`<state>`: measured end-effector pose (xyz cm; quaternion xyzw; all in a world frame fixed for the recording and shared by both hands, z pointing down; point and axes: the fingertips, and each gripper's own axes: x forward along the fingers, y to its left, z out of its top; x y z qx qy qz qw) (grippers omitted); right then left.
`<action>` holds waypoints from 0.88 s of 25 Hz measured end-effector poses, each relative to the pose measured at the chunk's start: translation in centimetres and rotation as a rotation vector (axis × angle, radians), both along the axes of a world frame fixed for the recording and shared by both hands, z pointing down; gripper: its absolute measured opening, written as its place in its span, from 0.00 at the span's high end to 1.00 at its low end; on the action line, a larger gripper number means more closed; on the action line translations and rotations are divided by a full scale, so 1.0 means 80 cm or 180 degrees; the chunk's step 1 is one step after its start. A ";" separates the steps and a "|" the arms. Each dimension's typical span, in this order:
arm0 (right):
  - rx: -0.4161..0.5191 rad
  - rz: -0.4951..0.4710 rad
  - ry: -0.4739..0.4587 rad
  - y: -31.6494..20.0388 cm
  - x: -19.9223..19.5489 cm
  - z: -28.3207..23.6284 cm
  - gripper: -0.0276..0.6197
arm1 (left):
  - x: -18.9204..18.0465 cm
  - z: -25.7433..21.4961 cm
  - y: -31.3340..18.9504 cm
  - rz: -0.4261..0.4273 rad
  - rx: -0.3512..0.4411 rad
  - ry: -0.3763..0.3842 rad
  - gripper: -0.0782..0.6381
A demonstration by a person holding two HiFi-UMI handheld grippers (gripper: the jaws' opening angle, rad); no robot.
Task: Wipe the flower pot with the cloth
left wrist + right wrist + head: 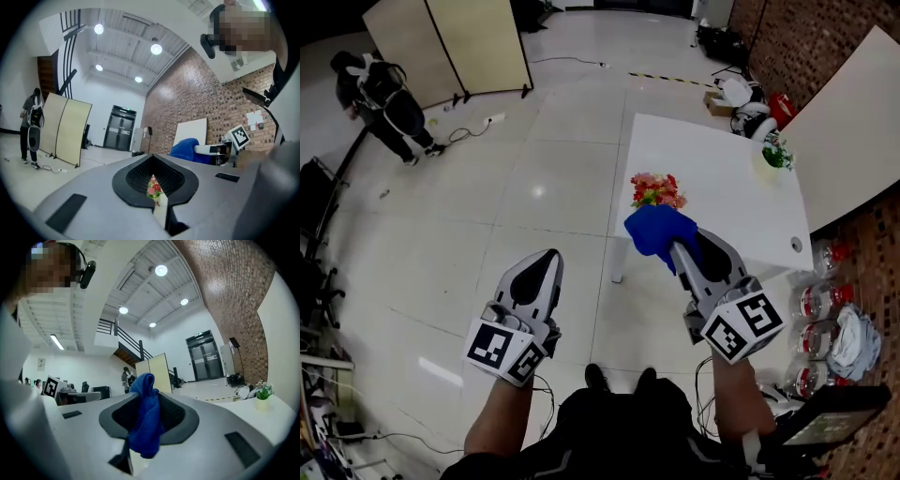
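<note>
A flower pot with red and orange blooms [655, 190] stands near the front left edge of the white table [722, 202]. My right gripper [677, 246] is shut on a blue cloth [658, 229], held just in front of that pot. In the right gripper view the cloth [145, 420] hangs bunched between the jaws. My left gripper [546, 257] is shut and empty, over the floor left of the table. In the left gripper view the blooms [153, 187] peek through the slit between the jaws, and the cloth [186, 149] shows at the right.
A small white pot with a green plant [773, 157] sits at the table's far right edge. Glass jars [817, 302] stand on the floor to the right. A person [380, 94] stands by folding screens [455, 42] at the far left. A white board [853, 122] leans on the brick wall.
</note>
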<state>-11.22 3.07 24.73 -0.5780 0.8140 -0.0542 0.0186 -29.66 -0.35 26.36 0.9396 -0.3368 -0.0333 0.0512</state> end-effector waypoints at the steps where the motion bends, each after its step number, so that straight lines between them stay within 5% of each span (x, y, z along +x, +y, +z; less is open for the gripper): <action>1: 0.0004 0.0004 -0.0001 0.015 0.001 -0.002 0.81 | 0.003 -0.001 0.009 0.0022 -0.0008 -0.0002 0.89; 22: 0.0110 0.0149 0.0035 0.105 0.049 -0.018 0.81 | 0.085 -0.029 0.075 0.0372 0.0045 -0.0102 0.89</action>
